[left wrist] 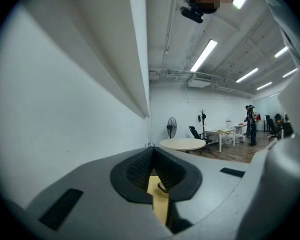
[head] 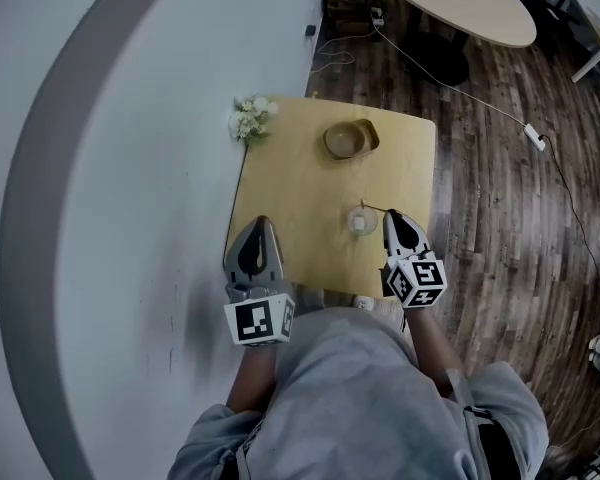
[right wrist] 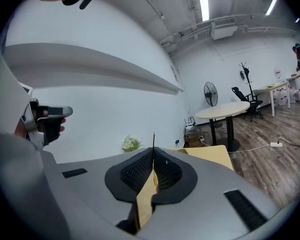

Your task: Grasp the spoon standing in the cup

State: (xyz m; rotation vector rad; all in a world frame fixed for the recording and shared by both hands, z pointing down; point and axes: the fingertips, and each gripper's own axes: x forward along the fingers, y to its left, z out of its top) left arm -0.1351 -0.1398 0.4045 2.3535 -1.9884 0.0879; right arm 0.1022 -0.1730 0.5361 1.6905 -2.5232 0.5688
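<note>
Thin gold metal spoon [head: 373, 209] stands tilted in small clear glass cup [head: 360, 222] near front right of light wooden worktop [head: 295, 193]. Right gripper [head: 392, 215] jaws clamped on spoon handle, which sticks up above the tips. Left gripper [head: 261, 222] at worktop's front left, jaws together, empty. Tan wooden bowl [head: 351, 139] and white flower bunch [head: 251, 118] sit farther back.

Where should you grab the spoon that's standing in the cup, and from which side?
Pinch the spoon by its thin handle, the only part poking up above the cup. Come from the cup's right side, jaws squeezing across the handle. The right gripper is shut on it there.
</note>
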